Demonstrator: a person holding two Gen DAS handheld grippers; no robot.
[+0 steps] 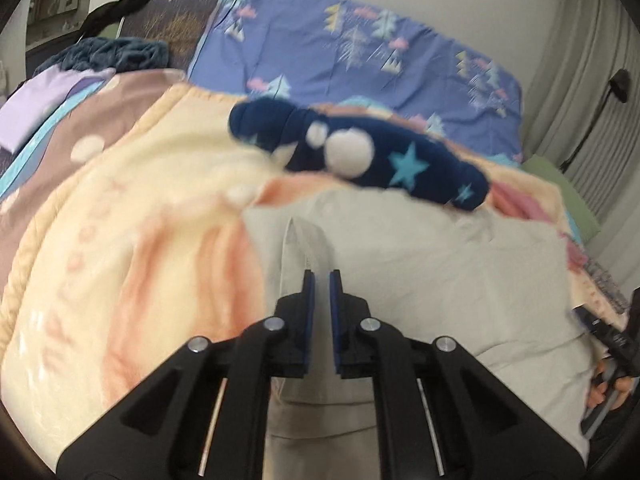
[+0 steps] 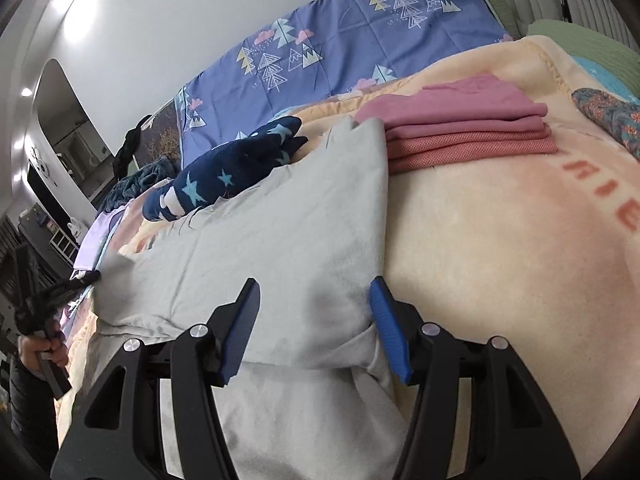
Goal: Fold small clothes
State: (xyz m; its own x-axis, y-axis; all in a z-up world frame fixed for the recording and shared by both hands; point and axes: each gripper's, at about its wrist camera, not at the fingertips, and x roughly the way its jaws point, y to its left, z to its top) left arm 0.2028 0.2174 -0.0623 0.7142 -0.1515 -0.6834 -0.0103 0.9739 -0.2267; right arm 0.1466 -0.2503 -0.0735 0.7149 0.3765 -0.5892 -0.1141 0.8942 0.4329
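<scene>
Grey garment (image 2: 288,240) on bed looks soft, light, floppy: left gripper (image 1: 321,276) jaws narrow, pinching its raised edge; right gripper (image 2: 314,316) jaws wide over near corner—grab hems.

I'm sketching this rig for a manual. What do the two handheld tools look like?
Both match: the left tool and right tool have matte black angular linkage arms with triangular cut-outs, round silver pivot bolts, and flat blue ridged pads on the fingers. No cables show. The person's arm wears a dark sleeve.
</scene>
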